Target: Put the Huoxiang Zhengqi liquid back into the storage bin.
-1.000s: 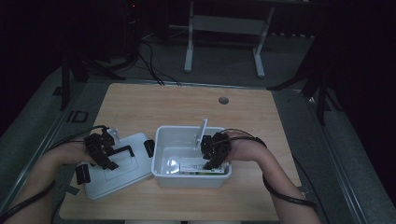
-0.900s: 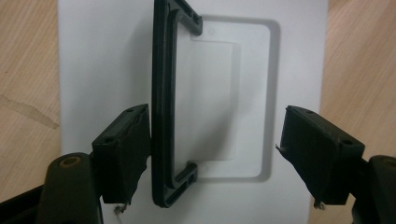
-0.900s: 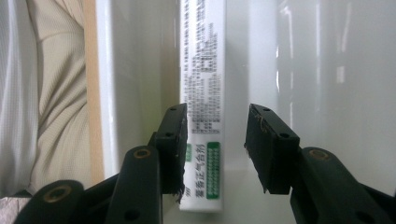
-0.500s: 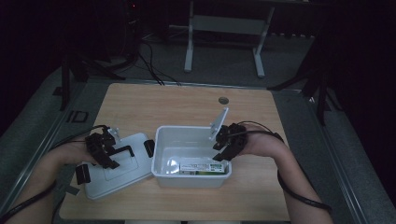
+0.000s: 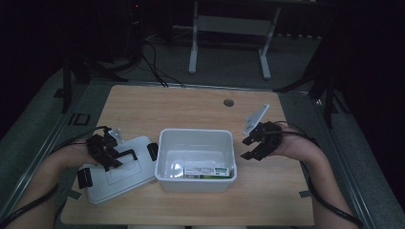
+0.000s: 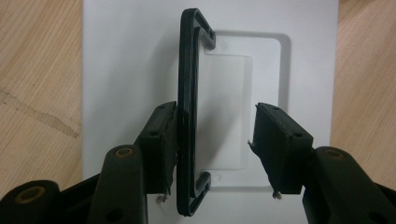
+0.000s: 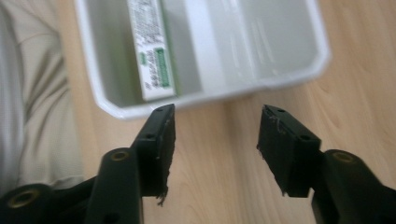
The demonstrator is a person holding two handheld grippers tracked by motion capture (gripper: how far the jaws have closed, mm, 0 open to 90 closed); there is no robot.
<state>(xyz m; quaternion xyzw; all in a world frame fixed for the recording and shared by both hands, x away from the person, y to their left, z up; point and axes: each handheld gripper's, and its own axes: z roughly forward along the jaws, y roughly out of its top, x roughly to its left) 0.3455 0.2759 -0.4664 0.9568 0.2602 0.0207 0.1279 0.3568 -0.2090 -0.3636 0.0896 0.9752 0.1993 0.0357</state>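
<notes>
Right gripper [image 5: 251, 148]: withdrawn from the bin [image 5: 165, 157]; jaws released, empty
Box [image 5: 206, 171]: now in the bin; placing looks finished
Left gripper [image 6: 215, 149]: open astride the lid [image 5: 138, 179] handle [image 6: 187, 116]

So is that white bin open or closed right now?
Open. The white bin has no cover on; its lid lies flat on the table beside it, under the left gripper, and a box shows inside.
</notes>
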